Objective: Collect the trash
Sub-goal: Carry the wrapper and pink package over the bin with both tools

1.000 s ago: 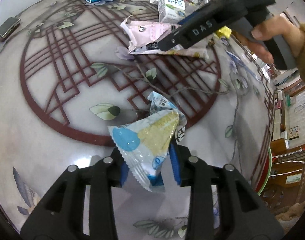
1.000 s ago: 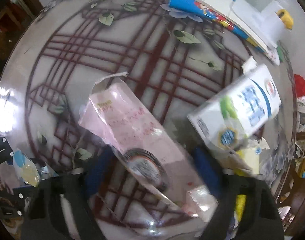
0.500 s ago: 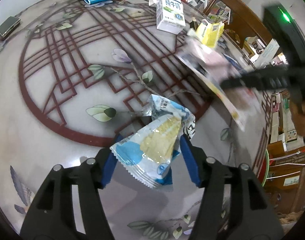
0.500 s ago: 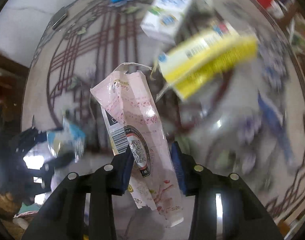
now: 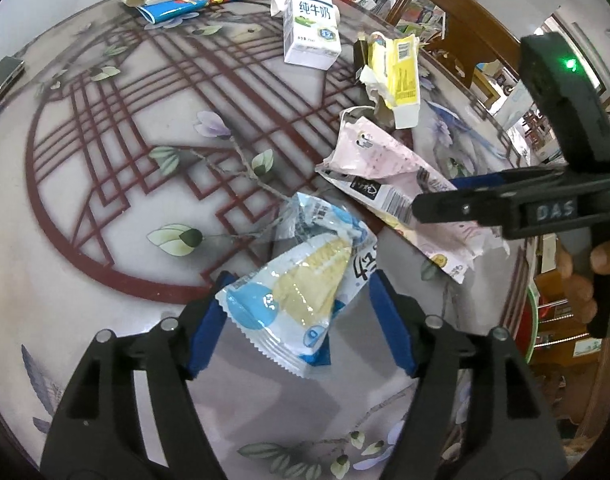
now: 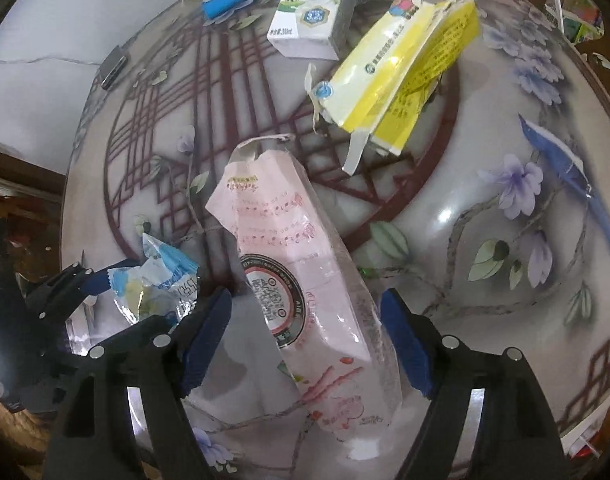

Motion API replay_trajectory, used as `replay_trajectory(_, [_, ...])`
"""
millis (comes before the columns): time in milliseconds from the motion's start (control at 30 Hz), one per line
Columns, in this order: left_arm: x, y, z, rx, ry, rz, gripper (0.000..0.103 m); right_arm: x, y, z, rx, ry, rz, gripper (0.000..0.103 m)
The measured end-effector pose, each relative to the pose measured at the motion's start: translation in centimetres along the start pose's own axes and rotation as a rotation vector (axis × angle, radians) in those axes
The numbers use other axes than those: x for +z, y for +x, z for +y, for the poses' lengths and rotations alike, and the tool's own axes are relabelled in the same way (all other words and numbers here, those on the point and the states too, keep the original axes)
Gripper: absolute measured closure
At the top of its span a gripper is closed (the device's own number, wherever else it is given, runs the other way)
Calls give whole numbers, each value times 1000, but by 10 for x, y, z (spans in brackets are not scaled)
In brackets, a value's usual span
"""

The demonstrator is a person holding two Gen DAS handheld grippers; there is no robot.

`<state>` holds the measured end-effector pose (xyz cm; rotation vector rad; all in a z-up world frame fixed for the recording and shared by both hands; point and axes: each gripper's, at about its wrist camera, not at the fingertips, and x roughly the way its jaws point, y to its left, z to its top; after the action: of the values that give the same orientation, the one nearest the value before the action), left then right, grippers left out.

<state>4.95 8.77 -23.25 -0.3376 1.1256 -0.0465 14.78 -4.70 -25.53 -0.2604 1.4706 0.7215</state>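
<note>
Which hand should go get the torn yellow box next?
Probably the right. The yellow box lies just beyond the right gripper, whose jaws are opening around the pink wrapper. The left gripper, also opening, straddles the blue snack wrapper, farther from the box.

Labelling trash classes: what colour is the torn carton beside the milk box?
Yellow and white torn carton, clearest in the right wrist view.

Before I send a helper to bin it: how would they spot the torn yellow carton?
On the round patterned table, look beyond the pink wrapper, beside the upright white milk carton. The yellow carton lies on its side there, the only yellow piece, ripped open with ragged white flaps.
</note>
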Motion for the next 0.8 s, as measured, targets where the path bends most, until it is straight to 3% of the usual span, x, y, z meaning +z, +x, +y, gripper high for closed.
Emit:
replay_trajectory(67, [0, -2, 0, -3, -3, -5, 36, -2, 3, -1, 2, 11, 2, 33])
replay_trajectory(133, [1, -3, -1, -2, 1, -10, 36, -4, 3, -1, -6, 19, -1, 50])
replay_trajectory(333, [5, -3, -1, -7, 4, -17, 36, -15, 0, -5, 9, 75, -39, 53])
replay_trajectory(567, [4, 3, -4, 4, 16, -7, 38, -46, -14, -17, 101, 232, -98, 59])
replay_trajectory(633, [4, 7, -6, 7, 26, 7, 53, -53, -16, -18, 111, 266, -109, 59])
replay_trajectory(800, [3, 5, -9, 20, 45, -8, 66, -72, -20, -20, 112, 321, -125, 60])
